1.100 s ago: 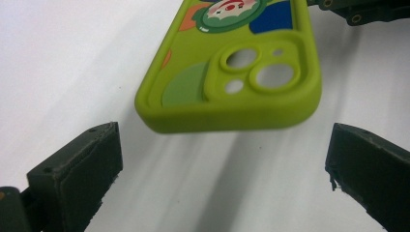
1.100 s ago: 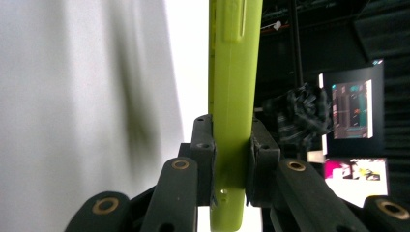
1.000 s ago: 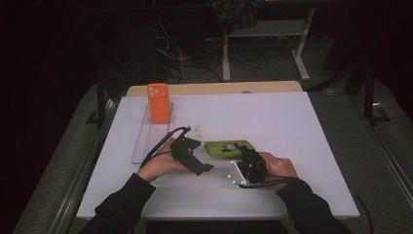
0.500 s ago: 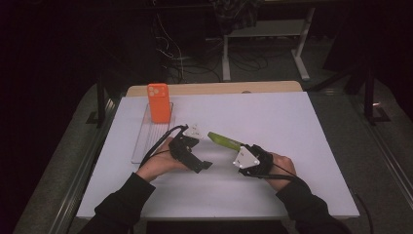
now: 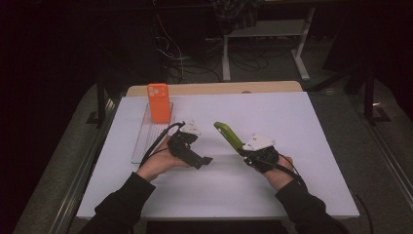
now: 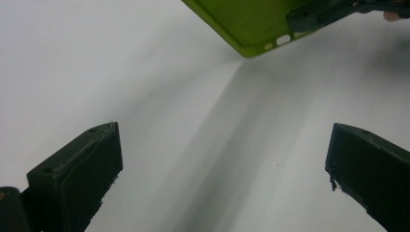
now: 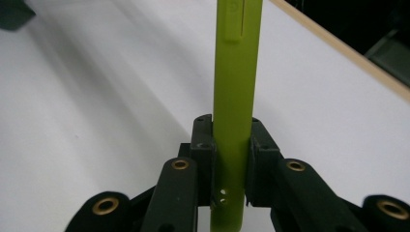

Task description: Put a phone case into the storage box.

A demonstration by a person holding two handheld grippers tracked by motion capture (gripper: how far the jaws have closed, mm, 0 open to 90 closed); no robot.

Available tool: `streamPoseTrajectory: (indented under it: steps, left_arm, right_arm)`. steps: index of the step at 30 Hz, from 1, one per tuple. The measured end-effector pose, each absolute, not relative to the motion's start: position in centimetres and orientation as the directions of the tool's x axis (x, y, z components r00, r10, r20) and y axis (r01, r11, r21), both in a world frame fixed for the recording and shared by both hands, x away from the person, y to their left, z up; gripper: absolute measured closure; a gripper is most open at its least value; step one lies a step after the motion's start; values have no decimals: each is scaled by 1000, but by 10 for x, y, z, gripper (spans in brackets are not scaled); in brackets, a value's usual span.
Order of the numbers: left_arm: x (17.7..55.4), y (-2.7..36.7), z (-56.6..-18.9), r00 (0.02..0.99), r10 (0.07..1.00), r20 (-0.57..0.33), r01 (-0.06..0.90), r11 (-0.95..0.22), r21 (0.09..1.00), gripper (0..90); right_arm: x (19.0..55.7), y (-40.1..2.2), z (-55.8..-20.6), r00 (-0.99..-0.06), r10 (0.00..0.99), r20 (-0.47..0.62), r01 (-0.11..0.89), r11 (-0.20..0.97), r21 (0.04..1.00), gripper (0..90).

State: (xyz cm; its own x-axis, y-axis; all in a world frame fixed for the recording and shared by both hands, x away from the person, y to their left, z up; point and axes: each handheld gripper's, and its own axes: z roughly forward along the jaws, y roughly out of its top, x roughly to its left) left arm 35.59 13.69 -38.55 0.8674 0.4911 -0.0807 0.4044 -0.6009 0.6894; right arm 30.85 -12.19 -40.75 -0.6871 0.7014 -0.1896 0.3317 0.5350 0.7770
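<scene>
the white table (image 5: 302, 146) spreads out in front of you, with a bare wooden strip along its far edge. on its far left lies a clear tray (image 5: 141, 146), and an orange phone case (image 5: 159, 103) stands upright at the tray's far end.

your left gripper (image 5: 197, 158) rests low near the middle of the table, just right of the tray, and its jaws are spread wide with nothing but tabletop between them.

your right gripper (image 5: 242, 150) sits to the right of it, well apart, and its jaws are pinching the green phone case (image 5: 228, 135) by one end, pads pressed on both faces. the case is lifted off the table, tilted up and away toward the far left, its free end between the two grippers. in the left gripper view its corner with small cutouts (image 6: 275, 42) hangs above the white surface.
</scene>
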Motion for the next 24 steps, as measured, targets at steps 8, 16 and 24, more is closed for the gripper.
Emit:
streamPoseTrajectory:
  steps: [8,16,24]
  left_arm:
    - [361,139,-379,847,522,-102,423,-546,723,0]
    - [366,131,-365,844,519,-133,419,-485,767,0]
    - [374,119,-359,843,512,-163,421,-440,793,0]
  right_arm:
    - [315,-129,-408,-689,725,-25,423,429,798,757]
    - [313,-127,-404,-686,727,34,442,379,813,757]
    - [312,-121,-403,-695,716,67,448,358,819,758]
